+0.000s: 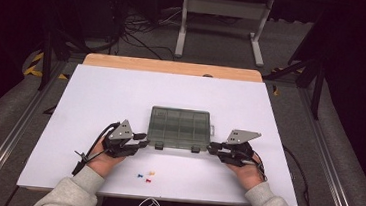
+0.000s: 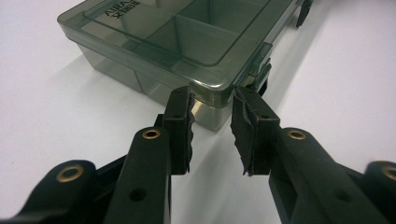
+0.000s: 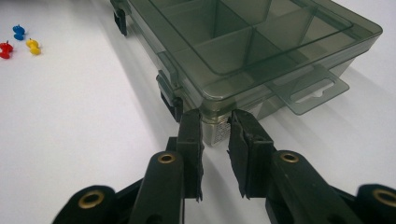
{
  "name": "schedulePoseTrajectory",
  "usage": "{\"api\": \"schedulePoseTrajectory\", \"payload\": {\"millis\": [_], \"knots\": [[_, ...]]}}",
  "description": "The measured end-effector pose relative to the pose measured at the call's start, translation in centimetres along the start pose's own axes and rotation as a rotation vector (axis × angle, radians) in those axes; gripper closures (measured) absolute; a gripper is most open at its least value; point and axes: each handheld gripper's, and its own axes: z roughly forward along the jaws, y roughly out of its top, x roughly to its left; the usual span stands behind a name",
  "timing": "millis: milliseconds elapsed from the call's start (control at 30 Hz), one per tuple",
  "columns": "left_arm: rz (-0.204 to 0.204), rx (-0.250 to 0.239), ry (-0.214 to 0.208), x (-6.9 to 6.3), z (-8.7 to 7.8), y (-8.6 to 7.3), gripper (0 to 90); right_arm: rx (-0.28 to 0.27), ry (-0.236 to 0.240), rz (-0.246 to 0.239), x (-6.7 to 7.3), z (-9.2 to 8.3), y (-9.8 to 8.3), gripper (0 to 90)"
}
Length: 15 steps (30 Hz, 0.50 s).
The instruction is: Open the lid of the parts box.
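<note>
Box (image 1: 179, 128): stiff, light, slick plastic; best gripped at near corners.
My jaws: both pairs spread, straddling those corners.

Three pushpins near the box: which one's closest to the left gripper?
The blue pushpin. It lies leftmost of the three, nearest the left gripper; the yellow pushpin and red pushpin sit further right.

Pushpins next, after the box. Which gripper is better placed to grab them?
Left, probably. The pushpins lie on the table close to the left gripper; the right gripper sits farther off, at the box corner opposite.
</note>
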Motion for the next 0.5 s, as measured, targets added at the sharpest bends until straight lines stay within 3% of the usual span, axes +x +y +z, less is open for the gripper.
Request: {"api": "schedulePoseTrajectory", "payload": {"millis": [167, 500], "knots": [[0.013, 0.04, 0.003, -0.04, 0.36, -0.09, 68.6, -0.001, 0.003, 0.004, -0.02, 0.0, -0.01, 74.7], [0.02, 0.049, 0.016, -0.26, 0.53, -0.09, 71.5, -0.004, 0.008, 0.013, -0.1, 0.0, -0.06, 74.8]]}}
